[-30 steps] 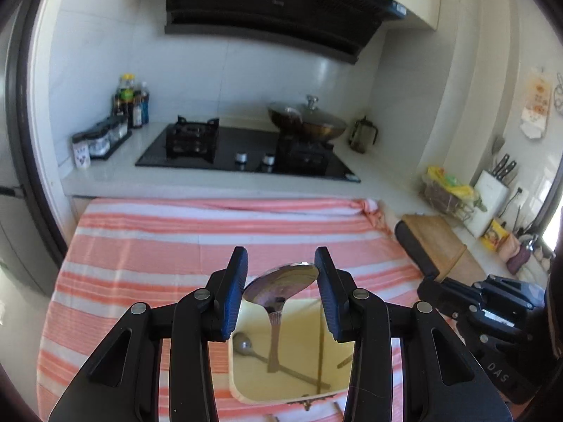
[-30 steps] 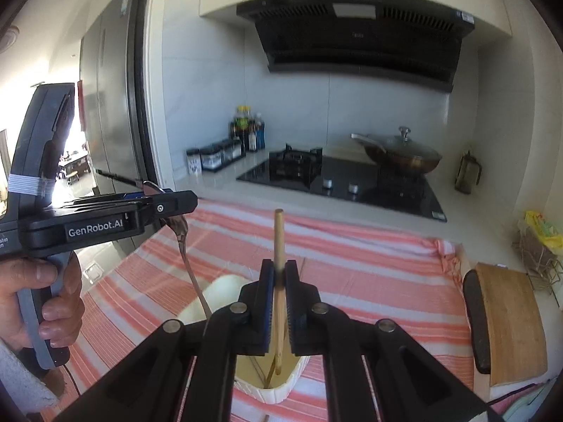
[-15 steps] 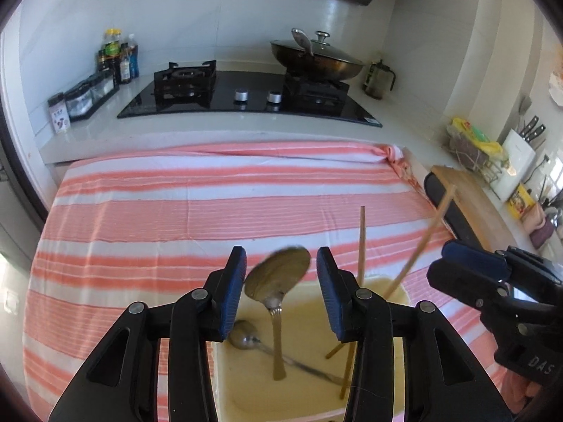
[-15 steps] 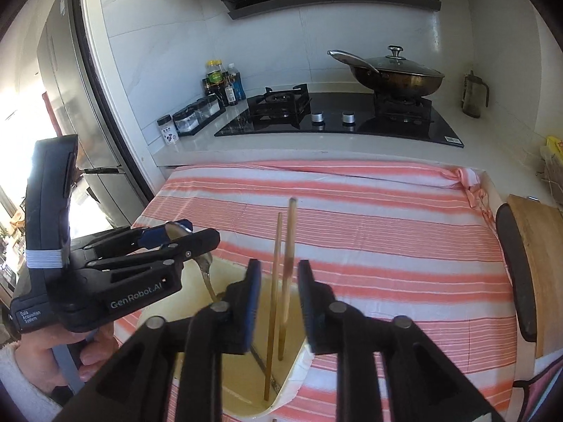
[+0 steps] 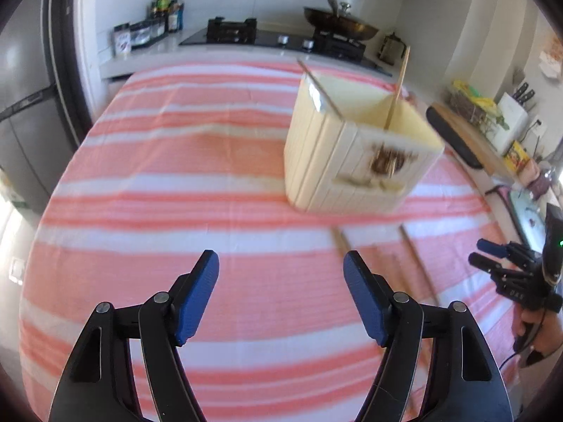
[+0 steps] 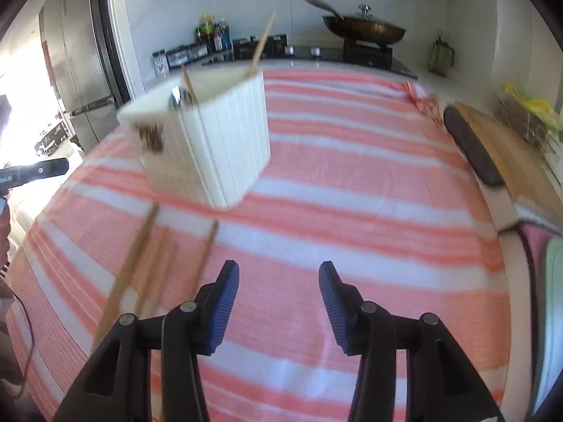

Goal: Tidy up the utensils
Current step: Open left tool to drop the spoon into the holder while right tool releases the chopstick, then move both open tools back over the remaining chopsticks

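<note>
A cream ribbed utensil box [image 5: 355,161] stands on the striped cloth; it also shows in the right wrist view [image 6: 211,140]. Chopsticks [image 5: 397,88] lean out of it, and a spoon bowl [image 6: 177,98] shows at its rim. More loose chopsticks [image 6: 140,263] lie on the cloth in front of the box, also in the left wrist view [image 5: 415,260]. My left gripper [image 5: 281,292] is open and empty, low over the cloth, short of the box. My right gripper [image 6: 278,299] is open and empty, right of the loose chopsticks.
The orange and white striped cloth [image 5: 176,176] covers the counter. A wooden cutting board [image 6: 510,161] lies at the right edge. A hob with a lidded wok [image 6: 366,30] and condiment jars [image 5: 140,31] stand at the back. A fridge [image 6: 70,70] stands left.
Both grippers have let go: the spoon and the chopsticks now stand in the box. Both grippers have opened wide and pulled back and down, away from the box.
</note>
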The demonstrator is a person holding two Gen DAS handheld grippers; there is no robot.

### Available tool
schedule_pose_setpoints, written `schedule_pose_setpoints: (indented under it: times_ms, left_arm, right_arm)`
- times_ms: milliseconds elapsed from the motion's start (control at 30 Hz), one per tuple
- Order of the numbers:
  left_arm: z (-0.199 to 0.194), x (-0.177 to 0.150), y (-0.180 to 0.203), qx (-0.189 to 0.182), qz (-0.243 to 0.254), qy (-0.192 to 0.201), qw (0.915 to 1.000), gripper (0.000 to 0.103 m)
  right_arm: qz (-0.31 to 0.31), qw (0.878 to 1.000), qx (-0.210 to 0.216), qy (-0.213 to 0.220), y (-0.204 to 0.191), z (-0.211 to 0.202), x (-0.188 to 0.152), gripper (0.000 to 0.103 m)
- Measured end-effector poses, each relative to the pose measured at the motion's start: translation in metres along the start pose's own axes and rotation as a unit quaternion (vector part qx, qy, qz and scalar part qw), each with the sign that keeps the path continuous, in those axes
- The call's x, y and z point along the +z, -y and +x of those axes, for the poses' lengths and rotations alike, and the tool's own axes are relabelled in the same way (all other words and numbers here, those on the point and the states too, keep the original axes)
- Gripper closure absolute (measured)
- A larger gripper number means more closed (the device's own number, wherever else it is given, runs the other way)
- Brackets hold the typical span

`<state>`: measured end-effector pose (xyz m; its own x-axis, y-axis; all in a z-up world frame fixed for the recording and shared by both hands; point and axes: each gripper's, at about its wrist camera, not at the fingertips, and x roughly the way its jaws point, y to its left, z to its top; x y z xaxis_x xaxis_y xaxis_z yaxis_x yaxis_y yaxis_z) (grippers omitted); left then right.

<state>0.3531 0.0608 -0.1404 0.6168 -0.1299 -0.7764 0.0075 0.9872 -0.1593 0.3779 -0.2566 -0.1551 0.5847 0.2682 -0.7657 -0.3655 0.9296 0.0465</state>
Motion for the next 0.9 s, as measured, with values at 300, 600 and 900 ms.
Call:
schedule_pose_setpoints:
  times_ms: [300, 600, 900]
  left_arm:
    - [0.028, -0.058, 0.004, 0.055, 0.001, -0.001, 0.9985, 0.028]
    - [0.041, -0.063, 0.005, 0.073, 0.007, -0.004, 0.9973, 0.024]
    - [0.042, -0.061, 0.002, 0.071, -0.003, -0.001, 0.9975, 0.023]
  right_arm:
    - [-0.024, 1.0, -0.015, -0.005, 0.007, 0.021, -0.043, 0.032]
    - [-0.042, 0.999, -0.006, -0.02, 0.001, 0.029, -0.044, 0.005]
    - [-0.038, 0.999, -0.001, -0.022, 0.003, 0.03, -0.043, 0.004]
